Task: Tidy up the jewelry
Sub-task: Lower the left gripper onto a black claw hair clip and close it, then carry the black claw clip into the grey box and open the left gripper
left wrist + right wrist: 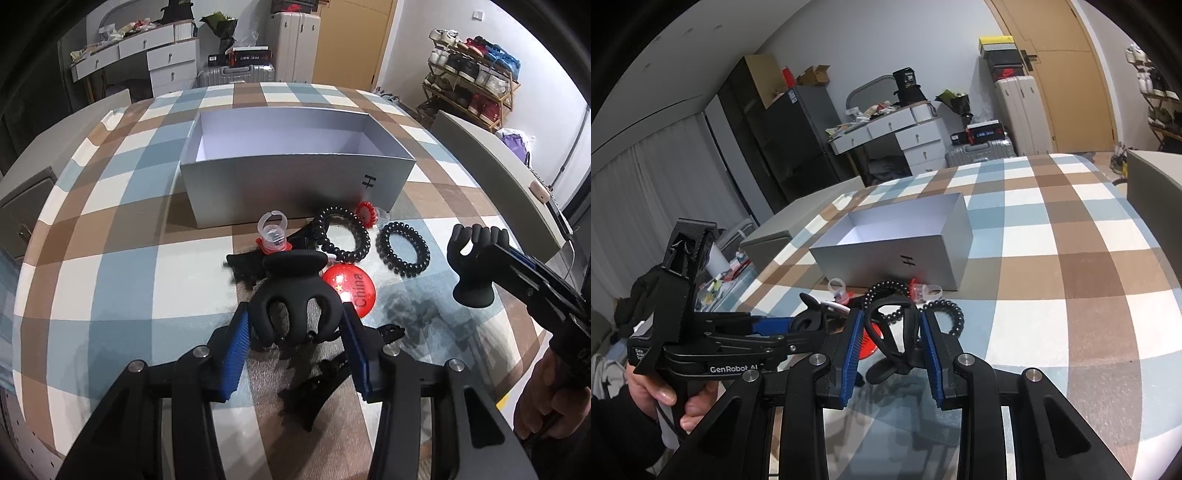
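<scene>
My left gripper (295, 309) points down at the checked tablecloth, and its blue pads press both sides of a black claw hair clip (291, 291). My right gripper (891, 314) is shut on a black hand-shaped jewelry stand (892, 334), whose base rests on the table at the right (474, 291). An open silver box (295, 184) stands behind the pile with nothing visible inside. In front of it lie two black spiral hair ties (402, 251), a red "China" badge (351, 288), a clear ring with red trim (273, 236) and a small red piece (366, 212).
Another black clip (314, 391) lies under my left gripper, and a dark fuzzy item (242, 266) is left of the claw. Grey chair backs (491, 173) stand close to the table's sides. A person's hand (665, 391) holds the left gripper's handle.
</scene>
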The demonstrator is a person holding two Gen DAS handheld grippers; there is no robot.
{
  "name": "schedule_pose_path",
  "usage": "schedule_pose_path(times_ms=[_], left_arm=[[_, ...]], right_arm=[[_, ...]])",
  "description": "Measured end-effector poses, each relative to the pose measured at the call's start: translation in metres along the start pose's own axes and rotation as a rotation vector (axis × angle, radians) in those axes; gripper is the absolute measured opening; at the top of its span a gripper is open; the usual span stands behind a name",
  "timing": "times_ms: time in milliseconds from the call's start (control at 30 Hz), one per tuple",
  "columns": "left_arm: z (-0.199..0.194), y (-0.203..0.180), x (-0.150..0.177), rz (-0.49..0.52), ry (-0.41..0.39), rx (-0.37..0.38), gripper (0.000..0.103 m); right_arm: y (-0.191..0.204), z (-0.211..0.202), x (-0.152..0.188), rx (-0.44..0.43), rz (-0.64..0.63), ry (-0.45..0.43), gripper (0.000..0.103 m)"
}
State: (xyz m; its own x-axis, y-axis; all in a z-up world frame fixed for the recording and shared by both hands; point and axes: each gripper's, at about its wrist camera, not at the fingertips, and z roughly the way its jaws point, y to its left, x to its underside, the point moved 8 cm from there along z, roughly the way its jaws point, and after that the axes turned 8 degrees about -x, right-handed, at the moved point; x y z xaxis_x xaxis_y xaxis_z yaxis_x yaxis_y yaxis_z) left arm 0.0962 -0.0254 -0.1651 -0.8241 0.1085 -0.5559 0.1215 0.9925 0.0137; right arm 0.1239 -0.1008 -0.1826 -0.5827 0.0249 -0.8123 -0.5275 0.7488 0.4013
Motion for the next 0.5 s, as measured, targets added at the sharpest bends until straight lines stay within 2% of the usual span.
schedule_pose_path(times_ms=[500], left_arm=[[-0.022, 0.02, 0.001, -0.04, -0.053, 0.027, 0.042]], right_arm=[[0.033, 0.005, -0.011, -0.013, -0.041, 0.015, 0.03]])
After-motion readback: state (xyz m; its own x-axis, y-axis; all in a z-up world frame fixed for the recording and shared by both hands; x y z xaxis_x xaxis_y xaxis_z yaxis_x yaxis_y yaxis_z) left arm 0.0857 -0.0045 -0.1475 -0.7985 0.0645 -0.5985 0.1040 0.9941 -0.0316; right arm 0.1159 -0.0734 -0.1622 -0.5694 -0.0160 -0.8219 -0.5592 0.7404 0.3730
